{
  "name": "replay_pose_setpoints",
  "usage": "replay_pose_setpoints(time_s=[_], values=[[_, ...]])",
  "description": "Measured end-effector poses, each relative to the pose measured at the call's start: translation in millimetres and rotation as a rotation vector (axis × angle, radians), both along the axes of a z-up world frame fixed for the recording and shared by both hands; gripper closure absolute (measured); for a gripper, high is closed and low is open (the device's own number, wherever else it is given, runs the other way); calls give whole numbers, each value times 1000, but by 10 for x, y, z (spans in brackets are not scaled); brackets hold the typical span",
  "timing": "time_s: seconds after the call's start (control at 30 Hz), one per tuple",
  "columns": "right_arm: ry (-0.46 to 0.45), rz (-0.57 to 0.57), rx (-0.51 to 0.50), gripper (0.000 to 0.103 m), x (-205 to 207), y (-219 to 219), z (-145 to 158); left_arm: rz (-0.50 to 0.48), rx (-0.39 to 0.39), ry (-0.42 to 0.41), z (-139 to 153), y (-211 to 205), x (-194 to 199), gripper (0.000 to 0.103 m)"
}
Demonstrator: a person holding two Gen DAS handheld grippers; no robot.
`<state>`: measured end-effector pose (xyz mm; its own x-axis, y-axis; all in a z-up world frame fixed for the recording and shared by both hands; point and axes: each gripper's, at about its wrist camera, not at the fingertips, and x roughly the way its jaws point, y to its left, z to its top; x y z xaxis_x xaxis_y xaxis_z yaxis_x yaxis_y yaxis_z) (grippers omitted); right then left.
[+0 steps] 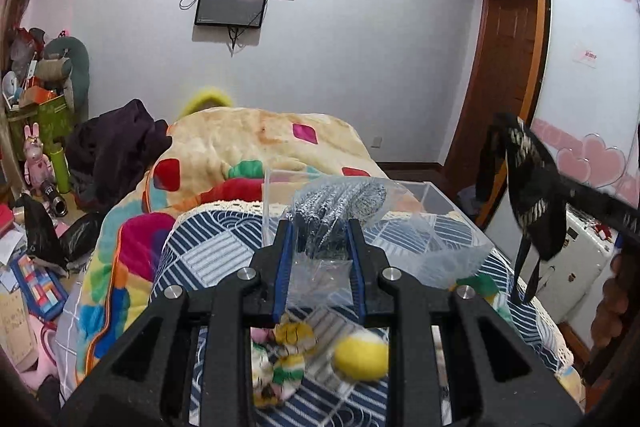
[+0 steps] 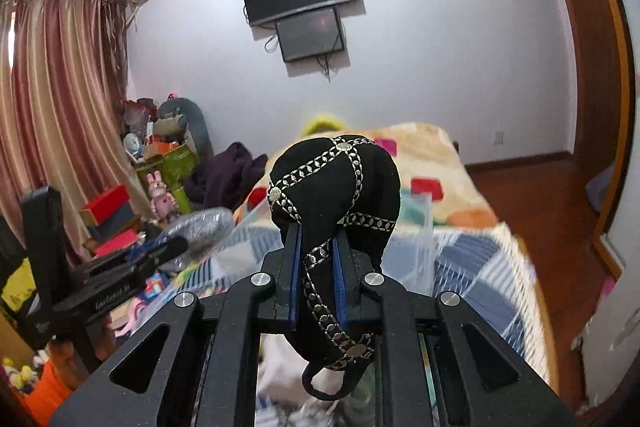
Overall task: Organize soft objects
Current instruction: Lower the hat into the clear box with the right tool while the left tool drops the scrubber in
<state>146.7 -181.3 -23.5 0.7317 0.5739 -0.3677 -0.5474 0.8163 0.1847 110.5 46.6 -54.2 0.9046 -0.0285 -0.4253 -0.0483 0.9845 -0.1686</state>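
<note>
The black cap (image 2: 340,187) with silver braid is pinched between the fingers of the right gripper (image 2: 318,263), which close narrowly on a fold of its fabric while the crown bulges above them and a strap loop hangs below. It looks light and limp, so it should hold wherever cloth is gathered thick; the braided seams probably give the firmest bite, and the dangling strap could snag on an edge. The left gripper (image 1: 320,247) holds a clear plastic bag (image 1: 340,227) with a grey-and-black knit piece (image 1: 340,203) inside, its fingers shut on the film. That film is likely slick and crinkly, so a grip through it onto the knit would be safer than on loose plastic alone. Both loads hang above the bed (image 1: 224,251), which has a blue-and-white patterned cover. On that cover, just behind the bag, stands a clear box (image 1: 432,199), seemingly the place for these things. Nearer than the bag, under the left gripper, lie a yellow ball (image 1: 362,355) and a small bundle of coloured socks (image 1: 280,363).
</note>
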Motion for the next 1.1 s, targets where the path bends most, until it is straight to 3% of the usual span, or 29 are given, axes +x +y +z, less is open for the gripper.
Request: replay_pose_setpoints(time_s=[0.17,0.33,0.5,0.73,0.83,1.1], values=[[-28,-9,-36,91,280,118,132,-8,10,36,-12,38,289,77],[-6,-15,-60,91,559,251,74,-16,28,101,-142,51,587,77],[84,-11,-121,91,791,420,-221,-39,20,189,-323,44,876,77],[273,10,-169,91,1047,553,-562,-55,97,245,-428,-120,1045,77],[317,14,-229,90,1083,571,-666,-66,116,291,-488,-178,1131,77],[379,60,-317,86,1045,548,-776,-57,118,310,-486,-206,1167,74]])
